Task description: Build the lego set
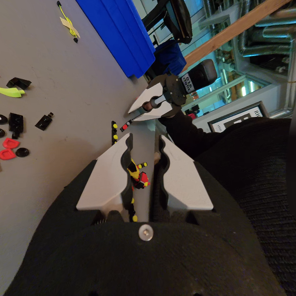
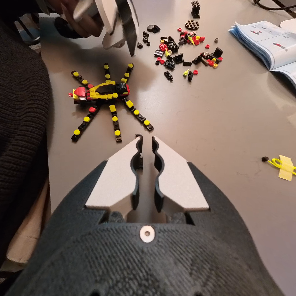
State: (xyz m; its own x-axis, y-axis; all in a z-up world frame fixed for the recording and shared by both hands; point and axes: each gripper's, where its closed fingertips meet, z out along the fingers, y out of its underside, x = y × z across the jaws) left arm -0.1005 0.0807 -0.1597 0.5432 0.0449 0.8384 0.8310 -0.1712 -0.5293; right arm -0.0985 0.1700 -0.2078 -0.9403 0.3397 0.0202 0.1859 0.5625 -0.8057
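Observation:
A black, red and yellow spider model (image 2: 102,92) with long studded legs lies on the grey table (image 2: 208,120). My right gripper (image 2: 147,137) is just in front of its near legs, jaws a little apart. A small black piece (image 2: 139,158) lies along the inner pad of its left finger, clear of the other finger. In the left wrist view this piece (image 1: 125,126) shows a red stud at the tip of my right gripper (image 1: 131,115). My left gripper (image 1: 145,137) is open and empty above the spider (image 1: 139,176). It also shows in the right wrist view (image 2: 121,49).
A pile of loose black, red and yellow pieces (image 2: 184,48) lies beyond the spider. An open instruction booklet (image 2: 269,46) is at the right. A taped neon cord (image 2: 285,166) is near right. A blue bin (image 1: 125,35) stands on the table. A person's dark sleeve (image 2: 20,112) fills the left. There is about 11 cm between the tips of the two grippers. The spider (image 1: 139,176) lies around 8 cm away from my left fingertips. The right camera catches it too, in the right wrist view (image 2: 88,92).

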